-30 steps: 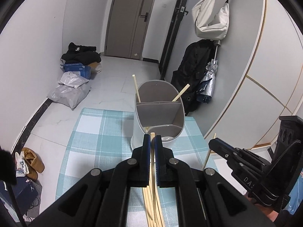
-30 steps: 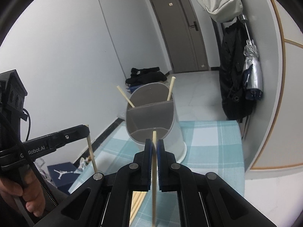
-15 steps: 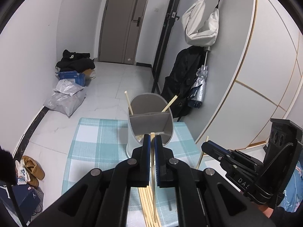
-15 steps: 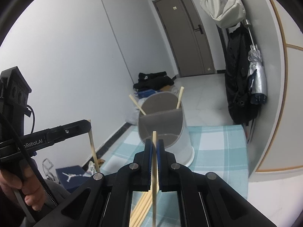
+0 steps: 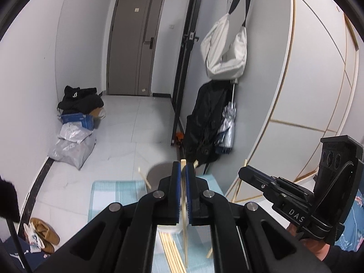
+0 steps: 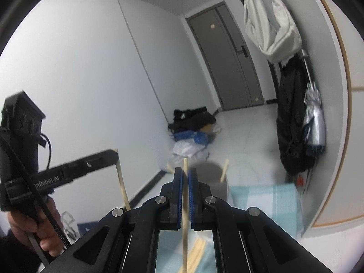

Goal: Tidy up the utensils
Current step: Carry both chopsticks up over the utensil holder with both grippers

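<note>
Each gripper is clenching one chopstick upright: the left gripper [image 5: 183, 170] its chopstick [image 5: 184, 223], the right gripper [image 6: 185, 173] another chopstick [image 6: 184, 223]. Both are hovering just before the holder [image 6: 212, 177], probably for dropping them in.

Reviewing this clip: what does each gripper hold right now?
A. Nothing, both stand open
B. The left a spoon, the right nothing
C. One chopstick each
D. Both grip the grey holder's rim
C. The left gripper is shut on a single chopstick that hangs down between its blue pads, and the right gripper is shut on another chopstick in the same way.
</note>
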Available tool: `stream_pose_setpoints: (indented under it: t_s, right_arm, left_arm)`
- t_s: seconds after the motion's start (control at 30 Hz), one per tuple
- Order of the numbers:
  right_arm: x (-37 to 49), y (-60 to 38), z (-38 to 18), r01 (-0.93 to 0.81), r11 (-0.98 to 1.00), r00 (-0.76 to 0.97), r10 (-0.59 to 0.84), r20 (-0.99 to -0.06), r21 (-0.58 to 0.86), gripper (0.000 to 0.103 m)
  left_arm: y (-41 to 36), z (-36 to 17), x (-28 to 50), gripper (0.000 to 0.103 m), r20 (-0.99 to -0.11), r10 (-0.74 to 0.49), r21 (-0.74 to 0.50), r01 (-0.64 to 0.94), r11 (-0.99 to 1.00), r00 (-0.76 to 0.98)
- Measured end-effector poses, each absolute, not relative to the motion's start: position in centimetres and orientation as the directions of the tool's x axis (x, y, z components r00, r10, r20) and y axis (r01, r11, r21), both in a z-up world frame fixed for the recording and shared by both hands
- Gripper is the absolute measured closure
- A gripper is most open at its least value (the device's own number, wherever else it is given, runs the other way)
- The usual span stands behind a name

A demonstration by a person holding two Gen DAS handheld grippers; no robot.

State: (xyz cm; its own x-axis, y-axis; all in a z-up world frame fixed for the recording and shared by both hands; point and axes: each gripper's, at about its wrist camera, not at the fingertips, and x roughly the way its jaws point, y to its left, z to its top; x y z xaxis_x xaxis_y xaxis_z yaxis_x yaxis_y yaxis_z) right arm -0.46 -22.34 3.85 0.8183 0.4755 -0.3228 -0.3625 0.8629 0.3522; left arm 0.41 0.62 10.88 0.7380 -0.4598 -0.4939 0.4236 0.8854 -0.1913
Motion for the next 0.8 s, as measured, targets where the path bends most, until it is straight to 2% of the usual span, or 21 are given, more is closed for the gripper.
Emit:
stream_pose_setpoints:
  t_s: [0.4,0.67,0.8]
  right_arm:
    - [6.7,-22.8,9.1,-0.363,0.877,0.858,0.446,-0.252,0.315,0.099]
    - [11.5,-22.1,8.8,-0.348,0.893,0.888,0.412,-0.206,0.285,0.099]
    - [13.1,-21.9,7.8,-0.334,0.900,0.900,0.392,-0.191,0.279,0.099]
  left_arm:
    - [0.7,15.0,6.0,0.102,-0.380,-0.439,-0.163,0.408,0.898,0.814]
    - [1.0,12.9,9.0,0.102,-0.328,-0.415,-0.156,0.385,0.910,0.849]
    - [0.9,11.1,10.2,0.102,-0.340,-0.420,-0.150,0.392,0.908,0.842]
